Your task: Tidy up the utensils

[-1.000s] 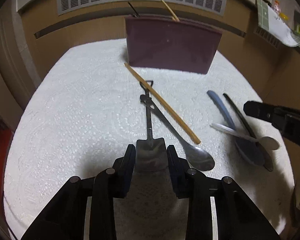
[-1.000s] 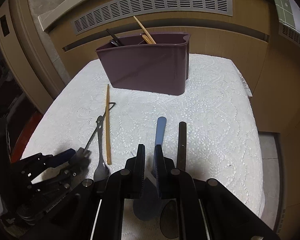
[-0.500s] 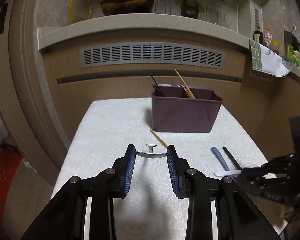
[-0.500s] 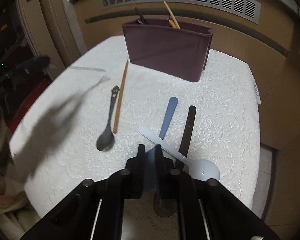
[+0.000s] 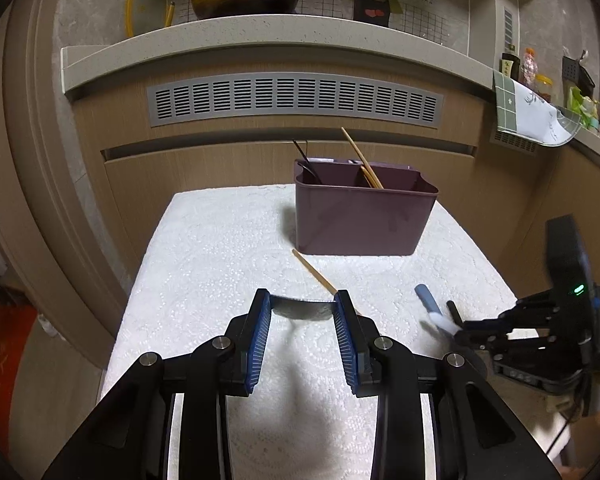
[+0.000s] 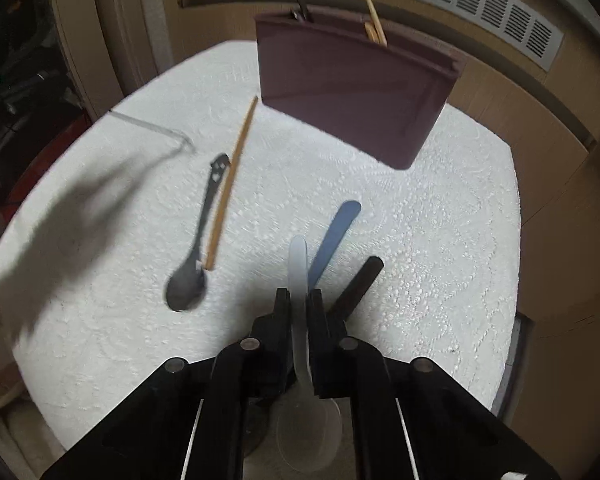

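The left gripper (image 5: 302,312) clamps a flat metal utensil (image 5: 302,307) between its blue pads, low in the frame centre. The right gripper (image 6: 298,304) pinches the handle of a white spoon (image 6: 300,280). On the white cloth (image 6: 420,220) lie a metal spoon (image 6: 189,276), a chopstick (image 6: 229,184) – touching it – and a blue handle (image 6: 334,236). The purple holder (image 6: 352,88) stands in the upper centre.

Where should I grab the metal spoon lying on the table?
Grip the metal spoon mid-handle, coming from above with the tongs closing across it. It lies flat, and the chopstick runs close along its right side, so stay above the bowl, where the gap is slightly wider.
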Tool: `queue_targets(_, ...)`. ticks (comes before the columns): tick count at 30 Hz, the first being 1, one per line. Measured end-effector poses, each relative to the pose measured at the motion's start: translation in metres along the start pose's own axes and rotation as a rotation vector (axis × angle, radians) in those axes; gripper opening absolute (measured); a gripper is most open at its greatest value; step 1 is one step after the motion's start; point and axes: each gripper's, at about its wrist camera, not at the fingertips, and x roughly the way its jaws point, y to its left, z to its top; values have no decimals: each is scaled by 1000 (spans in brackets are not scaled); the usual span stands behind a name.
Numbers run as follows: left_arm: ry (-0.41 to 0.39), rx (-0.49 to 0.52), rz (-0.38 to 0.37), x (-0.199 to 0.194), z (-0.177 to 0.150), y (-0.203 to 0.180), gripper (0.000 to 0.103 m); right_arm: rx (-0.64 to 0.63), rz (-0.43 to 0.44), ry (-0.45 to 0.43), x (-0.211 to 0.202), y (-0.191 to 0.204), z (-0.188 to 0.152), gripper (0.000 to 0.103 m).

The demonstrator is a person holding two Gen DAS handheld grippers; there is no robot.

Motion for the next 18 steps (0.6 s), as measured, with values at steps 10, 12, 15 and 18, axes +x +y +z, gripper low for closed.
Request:
queue_targets(10,4,8,-5,-8,-2,-6,33,185,96,-225,-67,-14,18,8)
queue_targets(12,-5,14,-7,-12,0,-7,33,196,103,-244,-73,-15,21,8)
queue_targets(15,-13,8,-16,-16,3,-7,33,202,98,-271,-79,-14,25,8)
queue_targets(18,-11,-22,-67,-22,15,-3,32,219,108,-315,-88,-16,28,8)
